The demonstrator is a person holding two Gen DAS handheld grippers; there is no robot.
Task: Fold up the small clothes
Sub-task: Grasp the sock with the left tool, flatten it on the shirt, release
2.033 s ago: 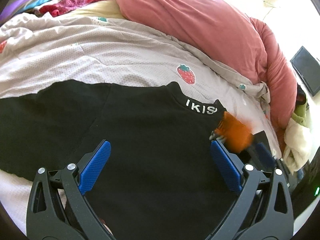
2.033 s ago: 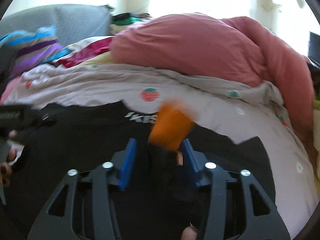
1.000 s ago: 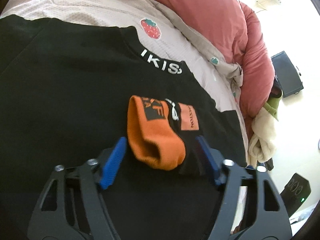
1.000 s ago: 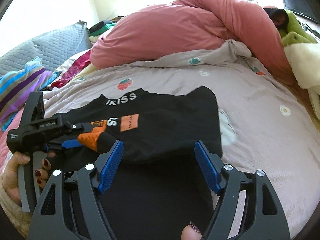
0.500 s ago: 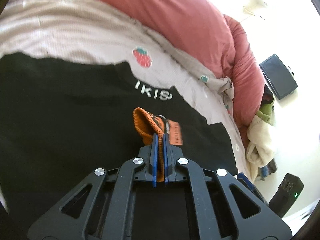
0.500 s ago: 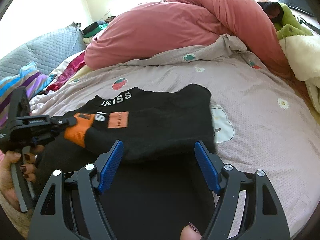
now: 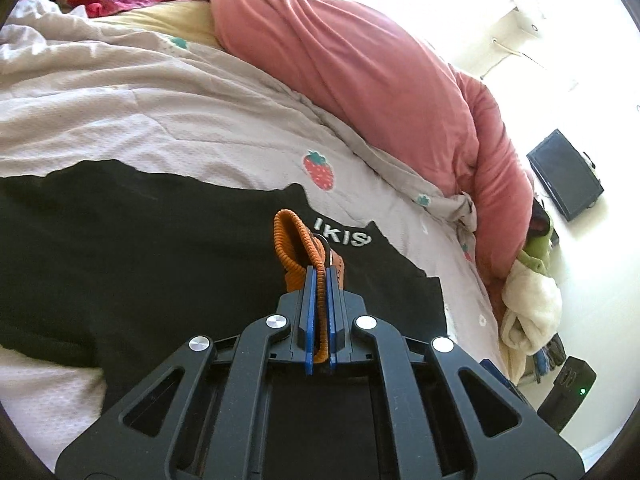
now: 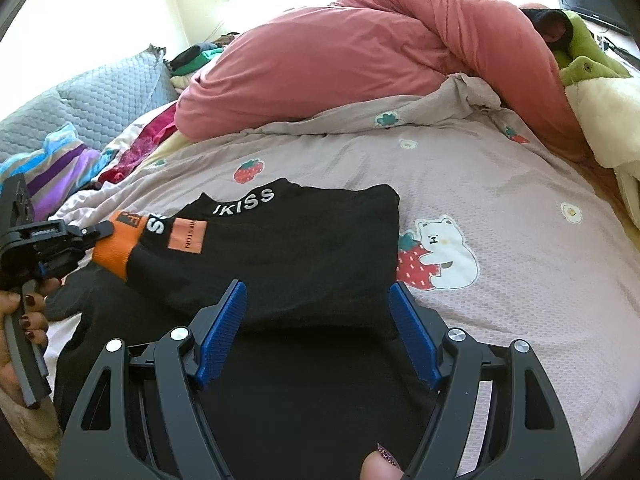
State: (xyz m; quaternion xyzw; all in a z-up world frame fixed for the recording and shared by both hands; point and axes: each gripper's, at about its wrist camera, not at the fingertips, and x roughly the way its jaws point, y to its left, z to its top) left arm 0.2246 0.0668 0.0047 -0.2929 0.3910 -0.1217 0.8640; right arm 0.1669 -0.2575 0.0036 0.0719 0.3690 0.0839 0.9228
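Fold half done: the left tool (image 7: pixel 318 280) pinches the orange cuff (image 7: pixel 294 240), sleeve laid across the black top (image 8: pixel 280 248) on the bed (image 8: pixel 500 200); the right tool (image 8: pixel 316 312) hovers open, empty; body unfolded.

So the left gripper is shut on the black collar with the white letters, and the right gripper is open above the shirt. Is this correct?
Not quite. The left gripper is shut on the orange cuff of the sleeve, not on the lettered collar, which lies free on the black shirt. Both wrist views show it. The right gripper is indeed open above the shirt.
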